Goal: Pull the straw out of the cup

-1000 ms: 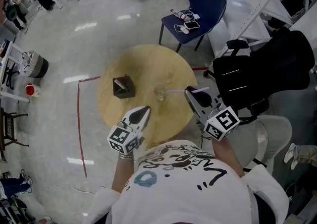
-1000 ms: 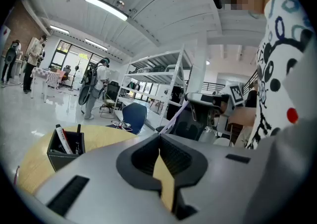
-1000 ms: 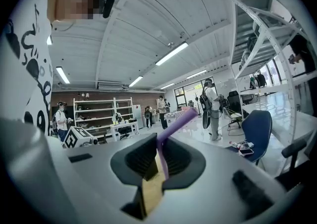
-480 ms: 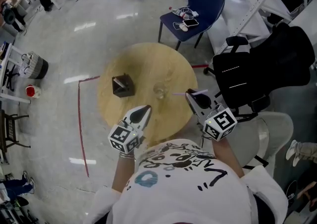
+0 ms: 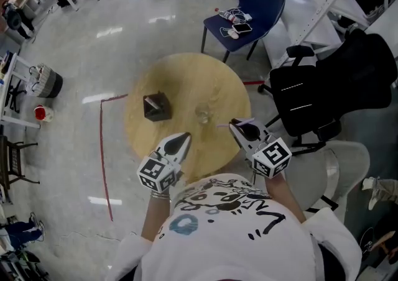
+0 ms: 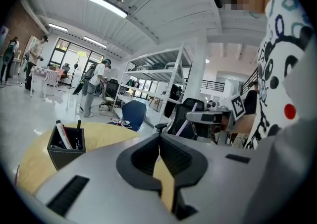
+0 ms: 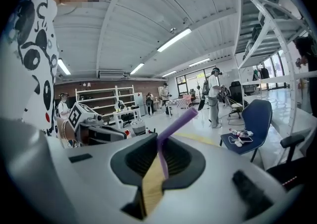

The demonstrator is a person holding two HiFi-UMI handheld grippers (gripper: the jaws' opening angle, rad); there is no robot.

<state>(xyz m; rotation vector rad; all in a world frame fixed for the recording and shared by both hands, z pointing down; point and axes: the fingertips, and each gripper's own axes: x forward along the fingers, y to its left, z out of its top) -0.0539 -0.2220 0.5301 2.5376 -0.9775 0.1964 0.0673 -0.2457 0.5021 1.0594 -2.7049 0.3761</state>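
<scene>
The right gripper (image 5: 236, 128) is hovering over the round counter's (image 5: 186, 81) right edge. Its fingers (image 7: 136, 158) are clamping the purple straw (image 7: 179, 120), which is sitting clear of the glass cup (image 5: 202, 114) at the counter's middle. The left gripper (image 5: 180, 140) is hanging at the near edge, its fingers pressing together on nothing. A black pen holder (image 5: 155, 107) is standing toward the left edge.

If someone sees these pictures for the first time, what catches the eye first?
The purple straw, pinched in the right gripper near the right edge of the round wooden table. Then the clear cup standing mid-table, with a black pen holder to its left.
</scene>
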